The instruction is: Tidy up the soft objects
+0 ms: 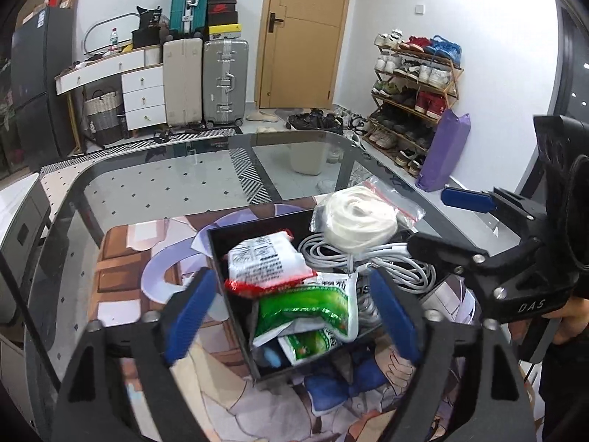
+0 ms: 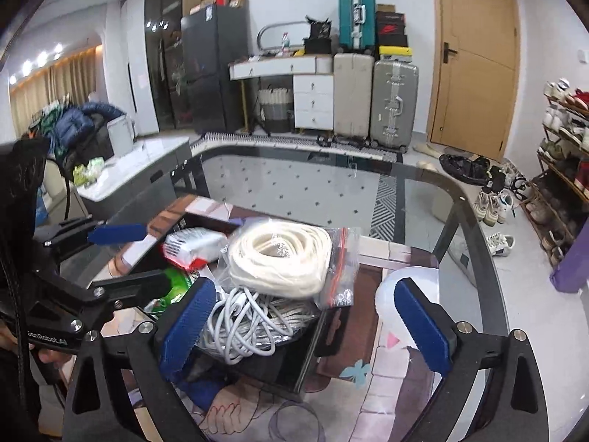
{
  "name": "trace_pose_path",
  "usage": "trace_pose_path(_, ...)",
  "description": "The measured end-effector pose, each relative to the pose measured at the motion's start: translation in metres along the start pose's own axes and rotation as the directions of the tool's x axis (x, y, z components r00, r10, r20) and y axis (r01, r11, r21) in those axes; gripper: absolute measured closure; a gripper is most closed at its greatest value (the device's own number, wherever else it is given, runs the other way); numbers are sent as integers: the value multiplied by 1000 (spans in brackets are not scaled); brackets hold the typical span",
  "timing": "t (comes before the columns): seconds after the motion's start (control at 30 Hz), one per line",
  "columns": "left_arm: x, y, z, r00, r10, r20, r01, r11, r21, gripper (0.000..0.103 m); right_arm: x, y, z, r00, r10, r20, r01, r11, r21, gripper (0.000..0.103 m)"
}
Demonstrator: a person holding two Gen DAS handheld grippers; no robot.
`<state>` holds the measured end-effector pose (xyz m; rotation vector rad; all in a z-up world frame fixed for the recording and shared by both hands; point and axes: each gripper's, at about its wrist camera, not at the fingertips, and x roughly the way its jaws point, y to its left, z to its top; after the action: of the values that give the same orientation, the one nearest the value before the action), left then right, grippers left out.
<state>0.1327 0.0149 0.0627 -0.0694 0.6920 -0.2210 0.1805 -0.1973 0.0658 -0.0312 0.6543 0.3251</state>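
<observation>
The left gripper (image 1: pixel 291 313) has its jaws spread wide with nothing between the blue pads, hovering above the near corner of the black box (image 1: pixel 239 294), where the red-and-white packet (image 1: pixel 265 261) lies on the green packet (image 1: pixel 309 305). The right gripper (image 2: pixel 305 328) is likewise wide open and empty; its left pad sits just above the coiled grey cable (image 2: pixel 250 328) at the box's near side, and its right pad hangs over the printed mat (image 2: pixel 386 368) outside the box. The box is packed: a zip bag of white cord (image 2: pixel 283 258) rests on top of the cable and tips over the far rim, with the packets crowded to the other side. The box stands on the mat on a glass worktop (image 2: pixel 294 184). Bare glass lies beyond the box up to the worktop's rounded far edge, and open mat lies to its right in the right wrist view. A shoe rack (image 1: pixel 416 99) stands by the wall past the worktop.
</observation>
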Motion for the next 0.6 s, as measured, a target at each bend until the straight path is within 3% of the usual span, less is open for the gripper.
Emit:
trace_pose_path(0.17,-18,6,-7,998,17,59,-14,999,-41,0,-14,1,-7,999,8,42,-9,1000,23,1)
trace_pose_path(0.6,-37,10,-26,987,86,132,-73,992,-98,0,-48,33,-26,986,44,164,-43,999,-5,1)
